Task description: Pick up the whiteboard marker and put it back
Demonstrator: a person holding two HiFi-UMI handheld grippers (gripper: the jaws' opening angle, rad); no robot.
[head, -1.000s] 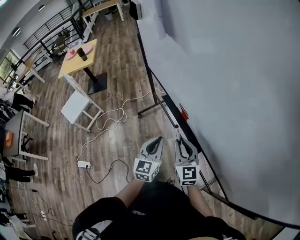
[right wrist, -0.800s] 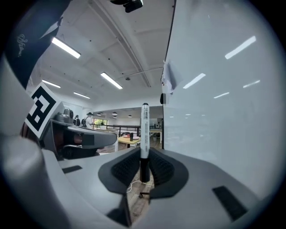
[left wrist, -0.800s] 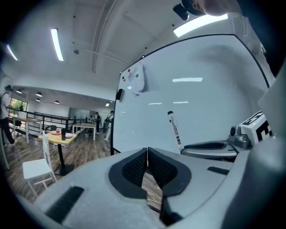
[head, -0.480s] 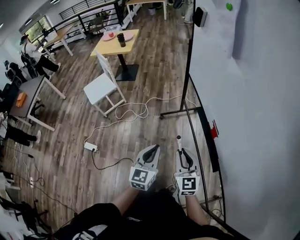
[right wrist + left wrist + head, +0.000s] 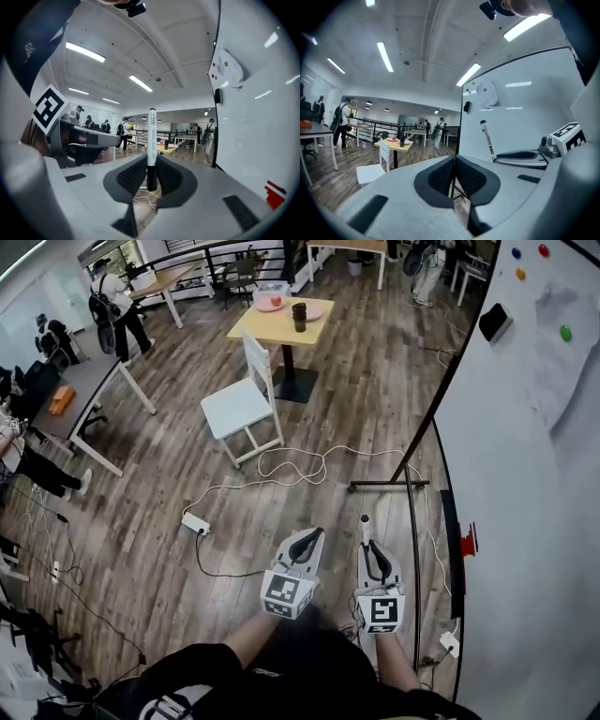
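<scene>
Right jaws are clamping on the whiteboard marker [image 5: 151, 136]: the pads are pinching its dark lower end, and the white barrel is sticking out past the tips of your right gripper [image 5: 151, 174], in line with the jaws. Left jaws are sitting together with the pads touching, and nothing is between them on your left gripper [image 5: 453, 174]. You are holding both grippers side by side, near each other and close in front of your body, over the wood floor [image 5: 141, 512], pointing ahead. The marker is hanging in the air and is touching nothing but the pads. The whiteboard [image 5: 525, 474] is standing at your right, with the right gripper just beside its lower edge. A red object [image 5: 469, 540] is sitting low on the board, and a black eraser [image 5: 494, 322] and coloured magnets [image 5: 565, 332] are sitting higher up. Ahead of you a white cable [image 5: 291, 465] is looping across the floor to a power strip [image 5: 195, 522]. Beyond it a white chair [image 5: 239, 409] is standing beside a yellow table [image 5: 281, 320]
</scene>
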